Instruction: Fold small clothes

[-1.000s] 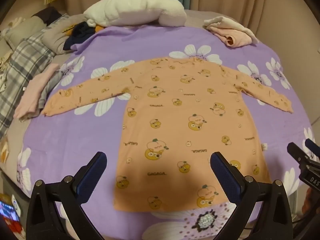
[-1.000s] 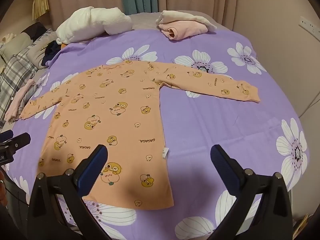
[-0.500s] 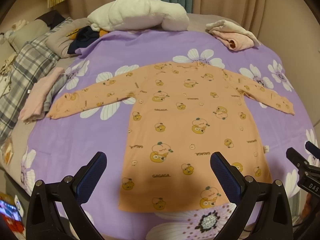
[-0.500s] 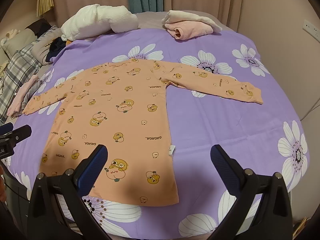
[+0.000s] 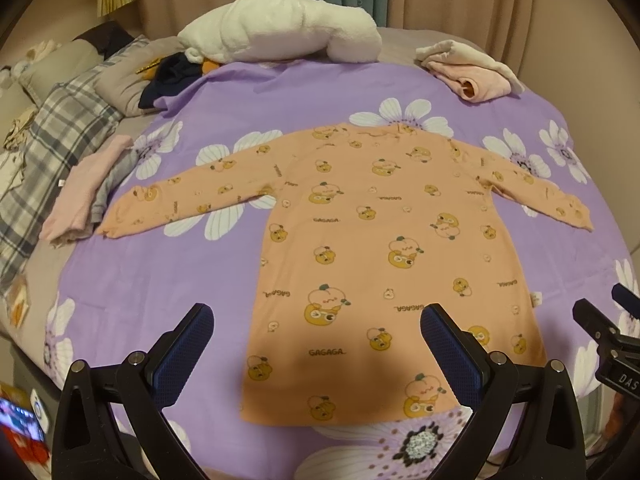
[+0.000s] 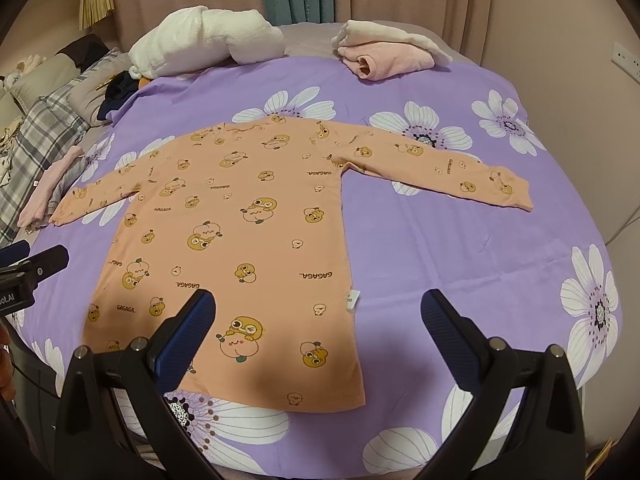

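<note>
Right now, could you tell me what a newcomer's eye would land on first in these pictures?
First, the orange shirt with cartoon prints, spread flat with both sleeves out in the middle of the purple flowered sheet. Next, the white blanket bundled at the far edge, with folded pink clothes to its right. Both grippers' blue fingers stand open in front.

Orange long-sleeve top (image 5: 384, 240) lies flat on the purple flower sheet (image 5: 168, 264), both sleeves spread out. The left hand-held gripper (image 5: 316, 344) hovers wide open over the hem. At the right edge is what looks like the right hand-held gripper (image 5: 608, 332), mostly cut off.
</note>
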Demonstrator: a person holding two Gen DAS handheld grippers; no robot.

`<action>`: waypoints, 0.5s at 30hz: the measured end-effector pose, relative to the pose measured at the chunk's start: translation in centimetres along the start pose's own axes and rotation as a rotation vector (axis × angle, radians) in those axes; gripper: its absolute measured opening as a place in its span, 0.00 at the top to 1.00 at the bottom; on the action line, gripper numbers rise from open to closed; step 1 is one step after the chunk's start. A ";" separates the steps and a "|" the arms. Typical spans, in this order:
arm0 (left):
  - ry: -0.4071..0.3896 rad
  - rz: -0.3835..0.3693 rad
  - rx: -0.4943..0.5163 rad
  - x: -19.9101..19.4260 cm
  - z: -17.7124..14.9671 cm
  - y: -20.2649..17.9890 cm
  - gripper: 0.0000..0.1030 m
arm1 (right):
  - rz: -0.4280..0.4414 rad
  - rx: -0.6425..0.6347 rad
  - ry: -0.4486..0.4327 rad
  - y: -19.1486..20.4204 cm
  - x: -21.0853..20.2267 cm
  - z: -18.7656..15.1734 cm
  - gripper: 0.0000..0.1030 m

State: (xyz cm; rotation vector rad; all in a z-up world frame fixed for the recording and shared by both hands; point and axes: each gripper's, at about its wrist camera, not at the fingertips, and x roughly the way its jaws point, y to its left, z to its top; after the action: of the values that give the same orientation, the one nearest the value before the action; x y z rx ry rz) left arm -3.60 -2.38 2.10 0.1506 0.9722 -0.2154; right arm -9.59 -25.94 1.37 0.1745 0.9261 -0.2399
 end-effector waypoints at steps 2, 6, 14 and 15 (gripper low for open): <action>-0.003 0.006 0.004 0.0 -0.1 -0.1 0.01 | -0.003 -0.001 0.004 0.1 0.2 0.0 0.00; -0.005 0.008 0.003 0.0 -0.1 -0.2 0.01 | -0.002 0.001 0.011 0.1 0.3 -0.1 0.00; -0.001 0.006 0.003 0.0 0.0 -0.2 0.01 | -0.001 0.000 0.009 0.1 0.2 -0.2 0.00; -0.001 0.006 0.003 0.0 -0.1 -0.1 0.01 | -0.001 0.001 0.010 0.2 0.2 -0.2 0.00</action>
State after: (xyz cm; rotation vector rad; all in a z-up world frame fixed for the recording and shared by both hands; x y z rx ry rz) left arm -3.67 -2.50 2.03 0.1561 0.9706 -0.2117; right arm -9.54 -25.77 1.09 0.1760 0.9356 -0.2407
